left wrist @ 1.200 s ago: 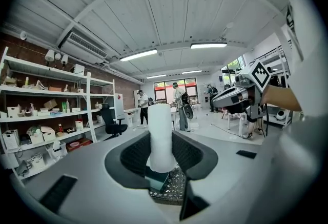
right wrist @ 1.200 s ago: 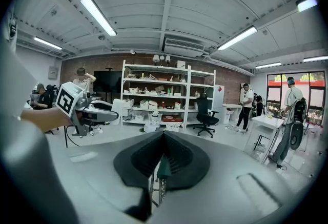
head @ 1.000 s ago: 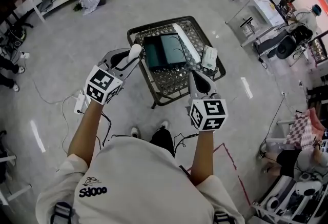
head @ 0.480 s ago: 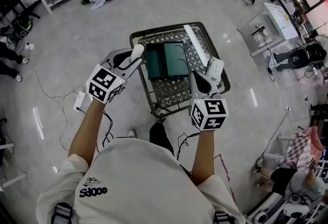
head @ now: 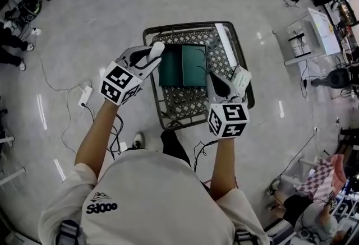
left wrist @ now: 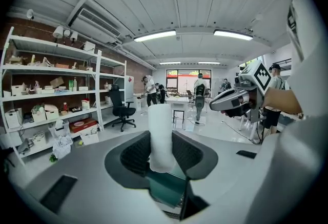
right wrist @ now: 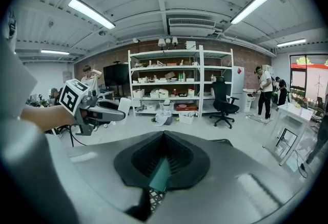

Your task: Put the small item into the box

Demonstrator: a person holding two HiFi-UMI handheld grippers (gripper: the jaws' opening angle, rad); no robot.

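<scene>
You are gripping the white cylinder (head: 155, 49) in the left claw (head: 147, 59) at the left edge of the open green box (head: 183, 64) on the mesh worktop (head: 185, 102), so be centring it over a compartment before releasing, with the shut, empty right claw (head: 220, 86) parked aside.

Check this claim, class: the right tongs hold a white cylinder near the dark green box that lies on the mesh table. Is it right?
Wrong side: the left tongs hold the white cylinder, as the left gripper view shows, upright between those jaws. The rest stands: it is near the dark green box lying on the mesh table.
</scene>
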